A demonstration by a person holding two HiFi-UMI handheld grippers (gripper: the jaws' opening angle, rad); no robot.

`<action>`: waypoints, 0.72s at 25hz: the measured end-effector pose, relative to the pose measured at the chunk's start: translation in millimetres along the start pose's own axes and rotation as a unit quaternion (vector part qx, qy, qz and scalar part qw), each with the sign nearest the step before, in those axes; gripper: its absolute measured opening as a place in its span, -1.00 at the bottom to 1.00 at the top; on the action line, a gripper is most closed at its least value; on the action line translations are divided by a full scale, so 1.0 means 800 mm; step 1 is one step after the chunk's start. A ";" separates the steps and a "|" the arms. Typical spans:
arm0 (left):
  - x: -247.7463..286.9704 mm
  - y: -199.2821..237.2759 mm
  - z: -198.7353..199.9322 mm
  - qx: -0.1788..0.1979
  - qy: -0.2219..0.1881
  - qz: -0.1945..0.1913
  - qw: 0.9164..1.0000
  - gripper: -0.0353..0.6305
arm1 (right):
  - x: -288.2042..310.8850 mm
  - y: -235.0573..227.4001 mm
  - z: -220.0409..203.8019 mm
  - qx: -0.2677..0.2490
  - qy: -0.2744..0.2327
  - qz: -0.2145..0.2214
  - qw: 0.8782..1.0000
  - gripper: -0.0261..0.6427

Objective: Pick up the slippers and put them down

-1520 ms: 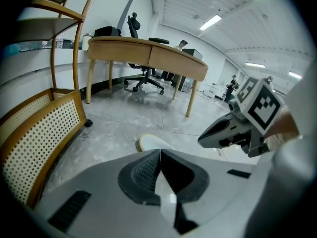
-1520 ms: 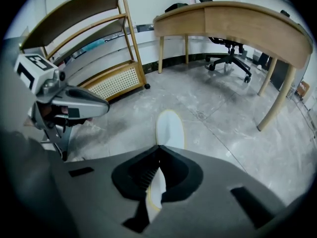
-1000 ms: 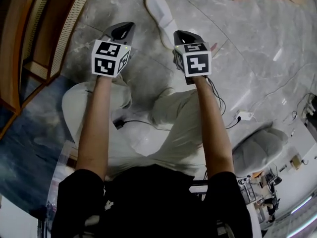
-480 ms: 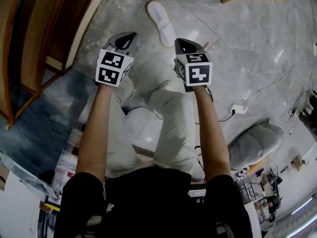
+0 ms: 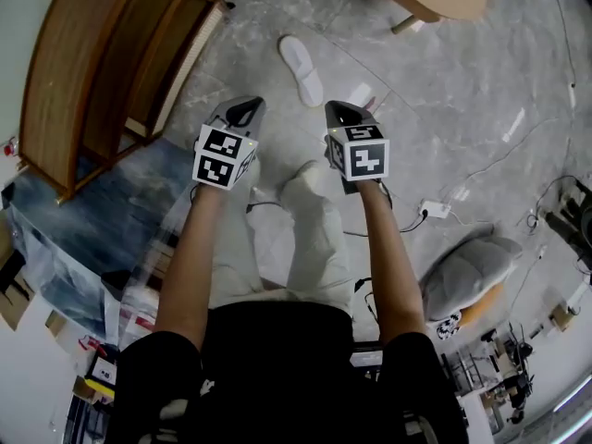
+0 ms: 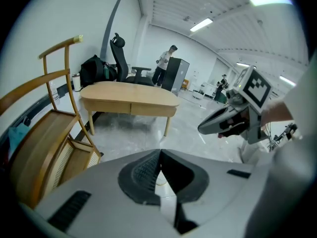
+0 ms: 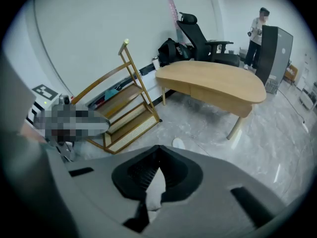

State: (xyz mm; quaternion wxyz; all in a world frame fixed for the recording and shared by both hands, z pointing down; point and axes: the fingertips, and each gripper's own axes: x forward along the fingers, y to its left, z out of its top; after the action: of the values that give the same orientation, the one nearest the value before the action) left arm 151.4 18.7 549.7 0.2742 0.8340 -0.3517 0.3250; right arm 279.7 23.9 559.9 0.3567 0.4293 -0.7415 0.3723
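Slipper (image 5: 302,70) lies farther below; left gripper (image 5: 245,110), right gripper (image 5: 340,112) risen, both clenched empty.

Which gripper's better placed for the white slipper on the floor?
Right, probably: the white slipper lies nearer the right gripper and shows just beyond its shut jaws in its view, not in that of the left gripper.

Glossy grey-veined stone floor (image 5: 462,81) — matt white cloth slipper (image 5: 302,70); smooth brown wooden shelf rack (image 5: 83,91) with rough woven cane panels (image 7: 130,129).
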 end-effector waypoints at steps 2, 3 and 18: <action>-0.025 -0.013 0.022 0.006 -0.005 -0.004 1.000 -0.88 | -0.029 0.009 0.013 -0.005 0.000 0.001 1.000 -0.92; -0.038 -0.020 0.033 0.010 -0.008 -0.005 1.000 -0.88 | -0.044 0.013 0.021 -0.005 -0.004 0.002 1.000 -0.92; -0.205 -0.105 0.133 0.044 -0.075 -0.019 0.996 -0.88 | -0.226 0.087 0.118 -0.071 -0.084 -0.013 0.994 -0.93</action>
State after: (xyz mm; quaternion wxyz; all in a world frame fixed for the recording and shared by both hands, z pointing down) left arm 163.9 63.1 342.3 0.2160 0.8739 -0.3406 0.2714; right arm 265.7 34.7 345.1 0.3272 0.4422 -0.7879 0.2768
